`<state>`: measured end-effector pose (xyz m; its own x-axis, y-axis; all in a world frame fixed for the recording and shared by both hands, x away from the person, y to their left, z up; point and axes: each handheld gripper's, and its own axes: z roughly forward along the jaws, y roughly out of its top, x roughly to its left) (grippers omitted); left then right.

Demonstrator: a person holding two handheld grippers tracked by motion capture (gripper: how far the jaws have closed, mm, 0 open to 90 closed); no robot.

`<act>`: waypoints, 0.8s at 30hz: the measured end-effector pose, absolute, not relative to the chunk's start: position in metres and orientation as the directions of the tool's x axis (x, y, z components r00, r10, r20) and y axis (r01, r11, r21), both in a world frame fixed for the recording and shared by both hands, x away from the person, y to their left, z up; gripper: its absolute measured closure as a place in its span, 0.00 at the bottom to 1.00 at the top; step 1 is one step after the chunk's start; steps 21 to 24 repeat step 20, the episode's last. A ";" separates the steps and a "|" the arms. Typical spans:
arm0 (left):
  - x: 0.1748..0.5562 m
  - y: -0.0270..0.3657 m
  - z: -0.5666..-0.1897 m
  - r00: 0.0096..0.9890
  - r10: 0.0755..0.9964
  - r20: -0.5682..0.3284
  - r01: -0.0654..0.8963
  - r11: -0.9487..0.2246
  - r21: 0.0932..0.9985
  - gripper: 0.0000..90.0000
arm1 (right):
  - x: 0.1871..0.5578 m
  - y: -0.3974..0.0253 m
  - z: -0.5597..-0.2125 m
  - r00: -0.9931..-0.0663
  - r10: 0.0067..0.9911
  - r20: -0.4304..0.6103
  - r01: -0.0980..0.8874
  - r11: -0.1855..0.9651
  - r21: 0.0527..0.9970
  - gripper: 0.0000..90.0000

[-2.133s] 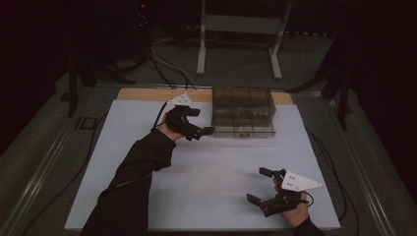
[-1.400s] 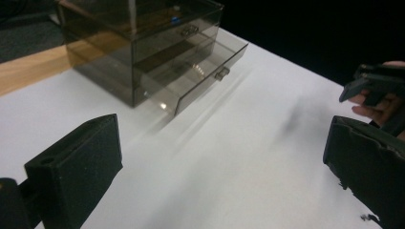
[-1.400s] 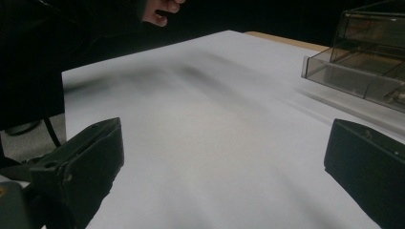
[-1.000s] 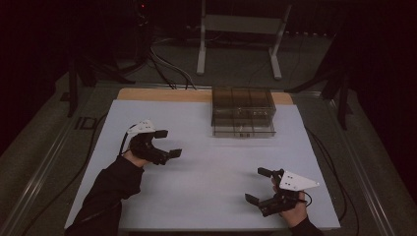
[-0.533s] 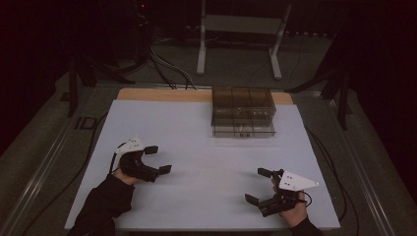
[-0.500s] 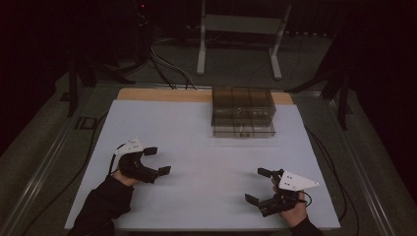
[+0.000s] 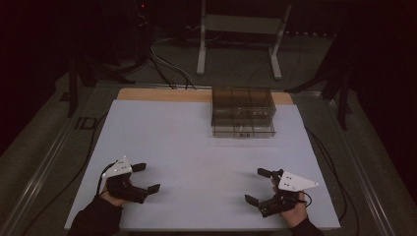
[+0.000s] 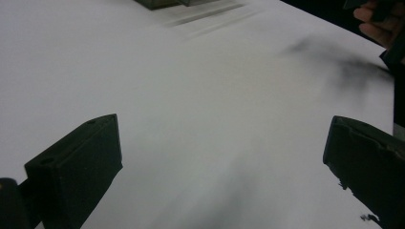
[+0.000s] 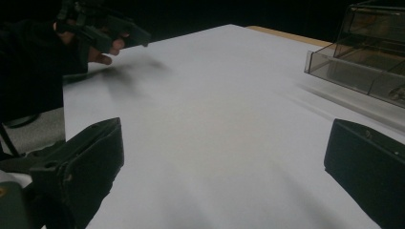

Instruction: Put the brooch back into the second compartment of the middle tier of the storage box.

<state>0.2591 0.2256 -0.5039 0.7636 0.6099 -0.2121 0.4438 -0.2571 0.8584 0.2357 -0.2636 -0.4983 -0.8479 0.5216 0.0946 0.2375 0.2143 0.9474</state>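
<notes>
Smoky clear plastic drawer box [image 7: 243,112] at upper centre of frame, long axis across the white desk [image 7: 196,147], drawer fronts facing the lower edge. Left tongs [image 7: 146,177] lower left, spread wide, empty. Right tongs [image 7: 259,185] lower right, likewise wide, empty.

Smoky brown see-through plastic drawer box [image 7: 243,112]; plain white table sheet [image 7: 196,147] over tan wooden board [image 7: 162,94]; left gripper [image 7: 146,177] matte black, pale grey top plate; right gripper [image 7: 258,186] black, pale grey plate; dark sleeves; grey floor
</notes>
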 end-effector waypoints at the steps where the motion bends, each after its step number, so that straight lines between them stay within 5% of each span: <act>1: 0.257 0.228 -0.505 0.761 0.615 -0.207 0.444 -0.260 0.857 0.00 | 0.236 -0.264 -0.498 -0.848 0.522 0.095 0.236 0.212 0.948 0.00; 24: 0.246 0.241 -0.510 0.708 0.682 -0.183 0.439 -0.222 0.870 0.00 | 0.237 -0.262 -0.499 -0.849 0.520 0.093 0.238 0.220 0.946 0.00</act>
